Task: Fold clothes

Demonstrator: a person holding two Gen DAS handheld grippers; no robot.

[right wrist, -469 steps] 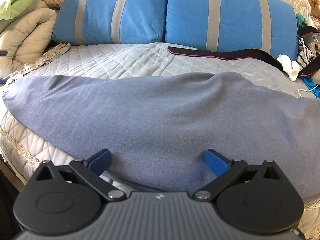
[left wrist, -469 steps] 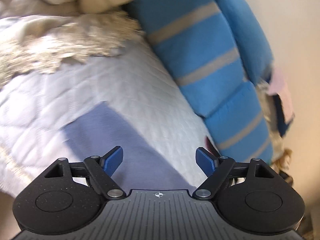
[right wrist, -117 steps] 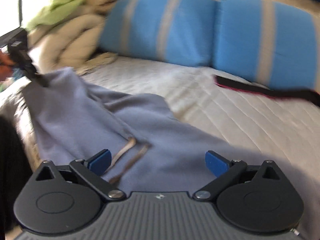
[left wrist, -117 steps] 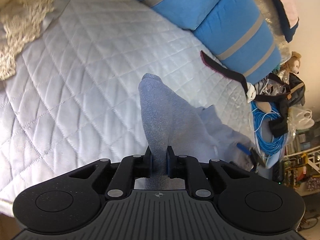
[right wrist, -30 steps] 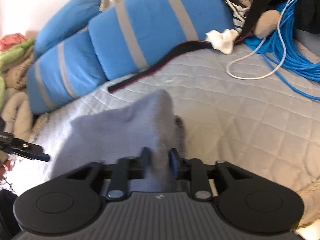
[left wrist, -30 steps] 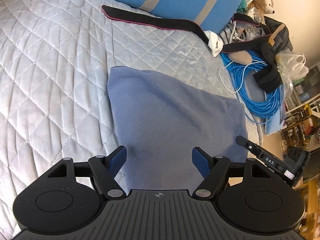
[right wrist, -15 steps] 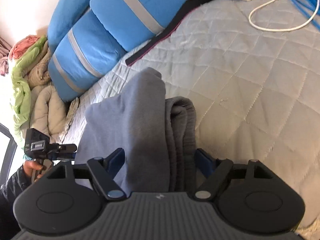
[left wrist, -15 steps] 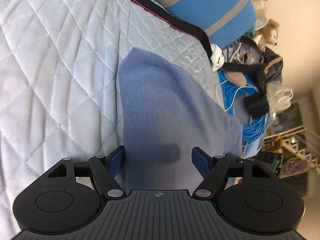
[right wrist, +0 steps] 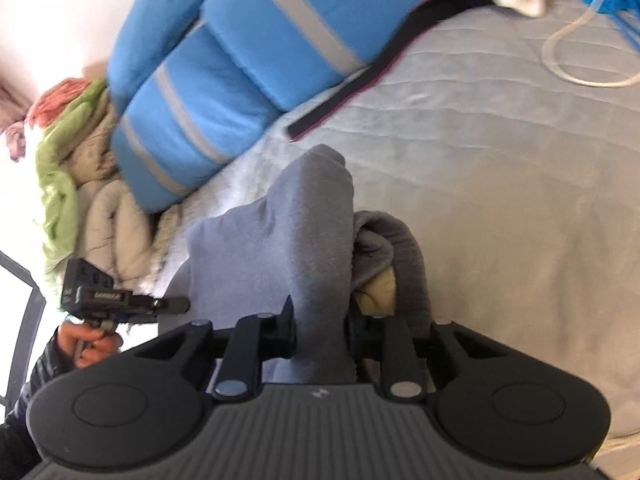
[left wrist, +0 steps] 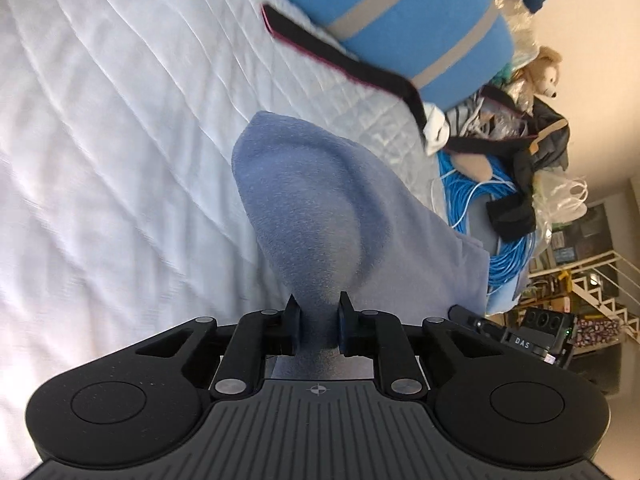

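A blue-grey fleece garment (left wrist: 316,208) lies folded on the white quilted bed (left wrist: 120,160). My left gripper (left wrist: 319,326) is shut on its near edge, and the cloth rises in a hump from the jaws. In the right wrist view the same garment (right wrist: 304,240) shows stacked layers with a ribbed grey cuff (right wrist: 404,256) on the right. My right gripper (right wrist: 320,328) is shut on the other near edge. The left gripper's body (right wrist: 104,294) and the hand holding it appear at the left of that view.
Blue pillows with grey stripes (left wrist: 400,28) line the back of the bed, with a black strap (left wrist: 344,64) in front. Blue cable coils (left wrist: 480,200), bags and a plush toy (left wrist: 540,72) crowd the right side. Beige and green bedding (right wrist: 80,184) is piled at the left.
Both grippers stood open over the garment's near edge half a second ago; now each has shut on the cloth, bunching it up between the jaws.
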